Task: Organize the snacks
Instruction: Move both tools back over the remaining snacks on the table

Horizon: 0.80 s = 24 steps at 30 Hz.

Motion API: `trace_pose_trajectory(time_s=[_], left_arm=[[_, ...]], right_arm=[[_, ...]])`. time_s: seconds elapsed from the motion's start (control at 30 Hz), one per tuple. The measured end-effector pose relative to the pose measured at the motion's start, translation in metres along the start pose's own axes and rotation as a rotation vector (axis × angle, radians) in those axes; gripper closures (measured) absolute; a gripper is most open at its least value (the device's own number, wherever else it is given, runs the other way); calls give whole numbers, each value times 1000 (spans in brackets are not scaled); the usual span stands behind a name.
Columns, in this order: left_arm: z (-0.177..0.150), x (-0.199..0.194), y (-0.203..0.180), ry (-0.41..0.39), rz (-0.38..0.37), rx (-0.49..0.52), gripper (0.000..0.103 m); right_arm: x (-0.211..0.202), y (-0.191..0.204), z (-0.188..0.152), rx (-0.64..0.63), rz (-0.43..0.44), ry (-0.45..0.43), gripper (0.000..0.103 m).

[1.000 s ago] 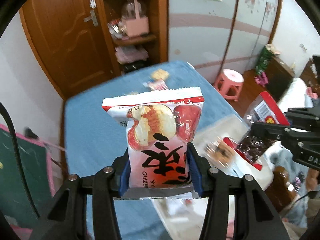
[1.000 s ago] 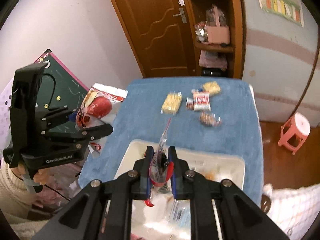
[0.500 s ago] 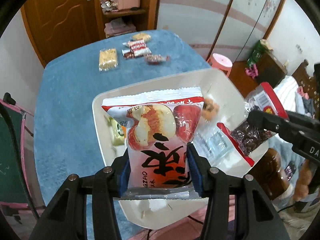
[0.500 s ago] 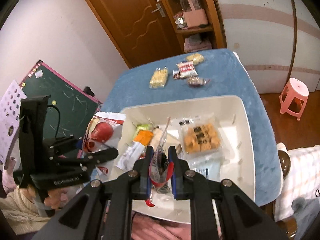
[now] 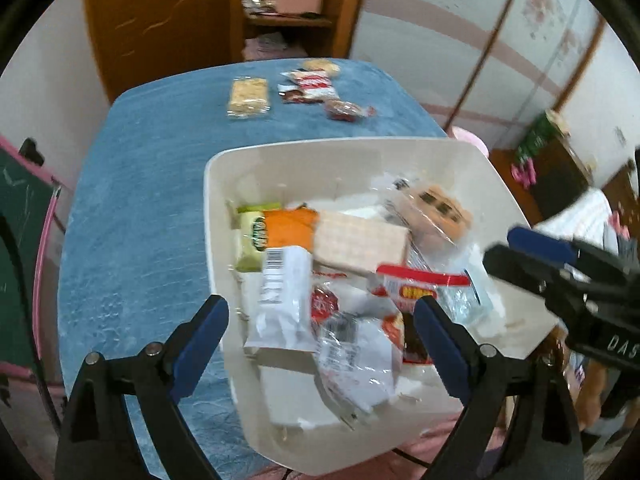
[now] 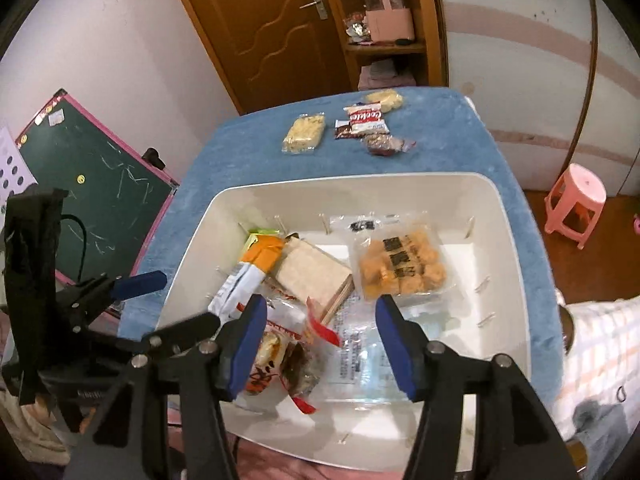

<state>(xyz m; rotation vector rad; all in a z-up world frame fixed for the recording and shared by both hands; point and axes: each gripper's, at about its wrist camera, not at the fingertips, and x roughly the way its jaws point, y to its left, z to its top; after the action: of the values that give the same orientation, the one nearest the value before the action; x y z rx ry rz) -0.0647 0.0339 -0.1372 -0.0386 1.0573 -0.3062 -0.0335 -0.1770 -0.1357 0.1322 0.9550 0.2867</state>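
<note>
bench: blue-covered bench (image 6: 248,148), takes up most of both views. The near half is under the tub; the far half is mostly bare blue cloth.

tub: big white plastic tub (image 6: 508,240) sitting on the near end of the bench. Its near edge seems to hang past the bench edge at 6 o'clock. Right half of its floor is pretty open.

in the tub: loose pile of snacks. Clear bag of orange-brown cubes (image 6: 400,268) toward 1 o'clock, pale wafer block (image 6: 312,276) in the middle, orange-and-white packet (image 6: 256,264) at 10 o'clock beside a green one, and a red-and-white bag (image 6: 272,356) plus a clear dark-fruit packet (image 6: 300,364) down at 7 o'clock, lying right under the tools.

still on the bench: four small snacks in a cluster at 12 o'clock, well apart from the tub: a yellow noodle-looking pack (image 6: 303,133), a red-and-white cookie pack (image 6: 364,118), a dark wrapped one and a pale round one.

left tool: left tool (image 5: 320,344) is over the tub's near-left corner, jaws spreading wide, gripping nothing; wrappers lie loose below them.

right tool: right tool (image 6: 320,340) is over the near side of the tub, jaws opening, pads off everything.

room: free bench along the tub's left side at 9 o'clock.
</note>
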Motion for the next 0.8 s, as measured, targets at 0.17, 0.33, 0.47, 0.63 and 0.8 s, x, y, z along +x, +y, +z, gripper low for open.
trace_pose_trajectory(time_s=[0.17,0.33,0.47,0.63,0.8], left_arm=[[0,2,8,0,-2,-35,10],[0,2,8,-13,7,-31,10],[2,0,6,-30,19,-26,10],[6,1,5,-37,44,-18,10],[13,0,6,-62,72,-13,10]], right_arm=[[9,-2,-4,28,35,31,46],[11,1,-5,20,44,35,46],[14,3,-6,13,47,37,46],[19,0,-5,20,53,45,46],[21,-1,-2,12,50,41,46]])
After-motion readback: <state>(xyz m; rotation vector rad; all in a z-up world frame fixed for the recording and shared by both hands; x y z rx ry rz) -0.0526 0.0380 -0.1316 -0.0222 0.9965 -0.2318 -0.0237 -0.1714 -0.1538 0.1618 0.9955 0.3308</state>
